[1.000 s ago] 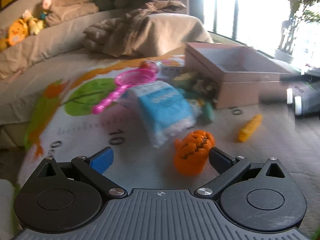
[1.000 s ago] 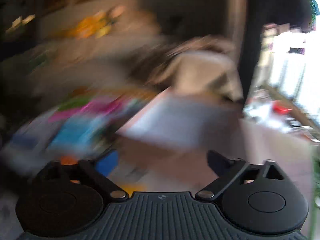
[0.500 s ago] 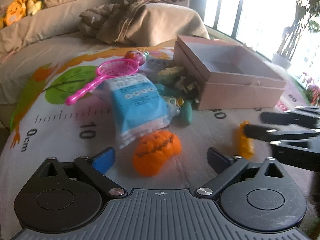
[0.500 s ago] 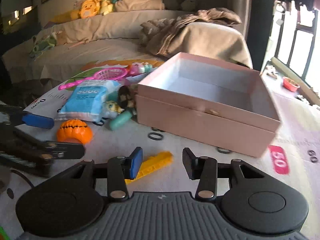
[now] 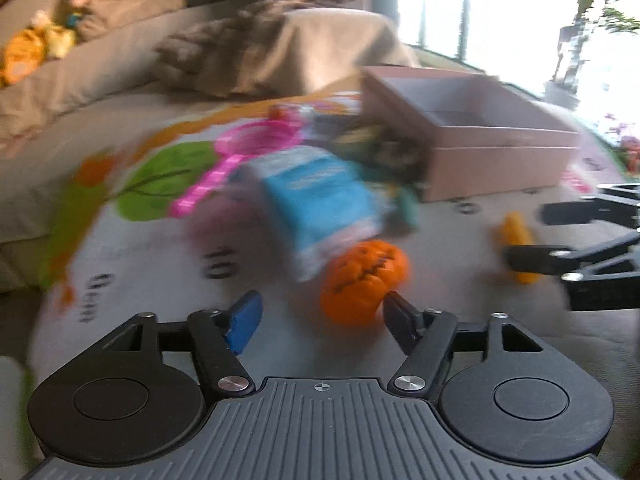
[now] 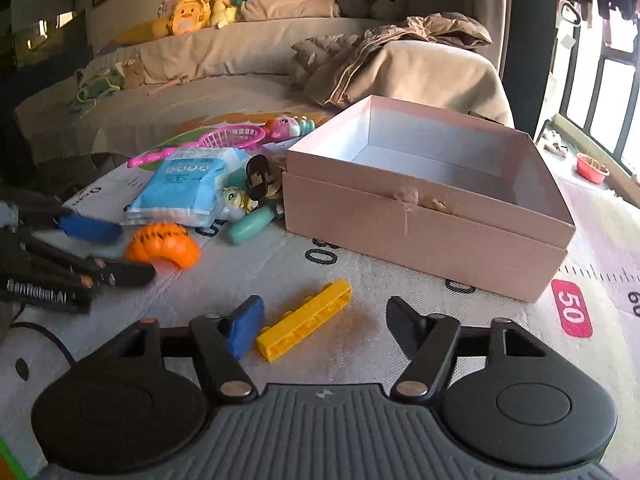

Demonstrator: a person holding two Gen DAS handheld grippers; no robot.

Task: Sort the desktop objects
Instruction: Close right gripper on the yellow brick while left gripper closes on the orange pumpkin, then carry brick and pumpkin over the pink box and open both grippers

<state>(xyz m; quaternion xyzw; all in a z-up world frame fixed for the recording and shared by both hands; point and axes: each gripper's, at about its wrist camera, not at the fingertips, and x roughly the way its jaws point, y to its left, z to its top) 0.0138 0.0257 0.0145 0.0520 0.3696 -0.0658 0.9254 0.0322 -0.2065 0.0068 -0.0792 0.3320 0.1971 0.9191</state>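
An orange pumpkin toy (image 5: 364, 284) lies on the play mat between the fingers of my left gripper (image 5: 320, 318). Its jaws are closing; the blue pad (image 5: 244, 320) is still apart from the toy. The right wrist view shows the same pumpkin (image 6: 164, 242) between those fingers. A yellow brick (image 6: 304, 320) lies flat between the fingers of my right gripper (image 6: 322, 322), beside the blue pad (image 6: 246, 326). These jaws are opening and nothing is gripped. The open pink box (image 6: 424, 220) stands behind the brick.
A blue packet (image 6: 188, 184), a pink net scoop (image 6: 236, 138), a teal bottle (image 6: 252, 224) and small toys are heaped left of the box. A sofa with a blanket and plush toys (image 6: 192, 12) runs along the back. The left wrist view is blurred.
My left jaws have narrowed around the pumpkin, which now sits closer between them. My right gripper came down over the yellow brick, narrowed its jaws, then widened them again.
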